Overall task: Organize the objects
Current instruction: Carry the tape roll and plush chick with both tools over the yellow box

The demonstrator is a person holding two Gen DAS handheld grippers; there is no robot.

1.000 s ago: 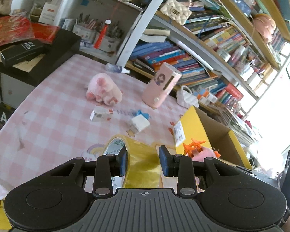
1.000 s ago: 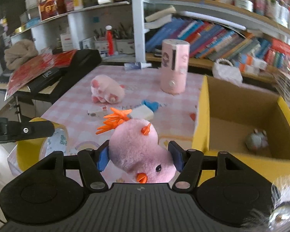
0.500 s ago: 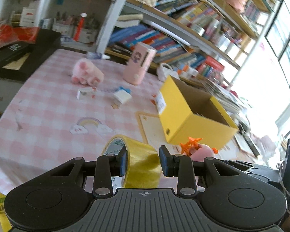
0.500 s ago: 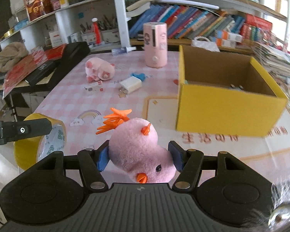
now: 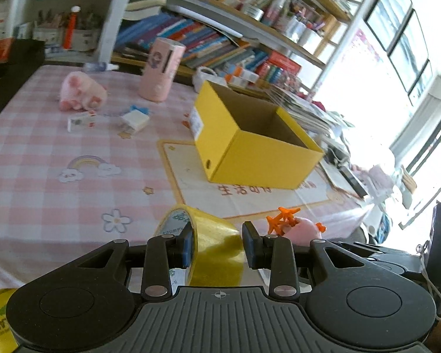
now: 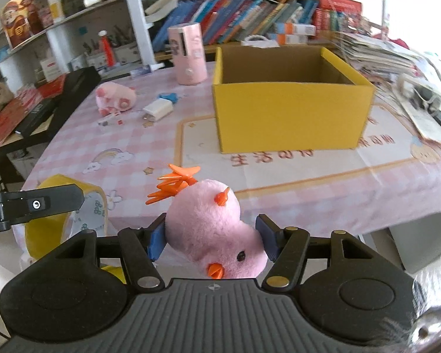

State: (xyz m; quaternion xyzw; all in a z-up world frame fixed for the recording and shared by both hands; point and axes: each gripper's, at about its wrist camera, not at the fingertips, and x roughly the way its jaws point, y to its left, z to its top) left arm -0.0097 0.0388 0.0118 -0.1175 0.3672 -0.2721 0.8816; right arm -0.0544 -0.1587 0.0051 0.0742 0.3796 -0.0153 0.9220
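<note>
My left gripper is shut on a roll of yellow tape, held above the table's near edge. My right gripper is shut on a pink plush chick with orange feet; it also shows in the left wrist view, just right of the tape. The tape also shows in the right wrist view, to the chick's left. An open yellow box stands on the table ahead; its inside is mostly hidden. A pink plush pig, a small white box and a white charger lie far left.
A pink cylindrical device stands behind the loose items. A pink checked cloth covers the table. Bookshelves run along the back. A black case sits at the left, stacked papers at the right.
Both grippers have pulled back from the table with their objects still held. The box and loose items now look farther away, and the left view has swung right toward the box.
</note>
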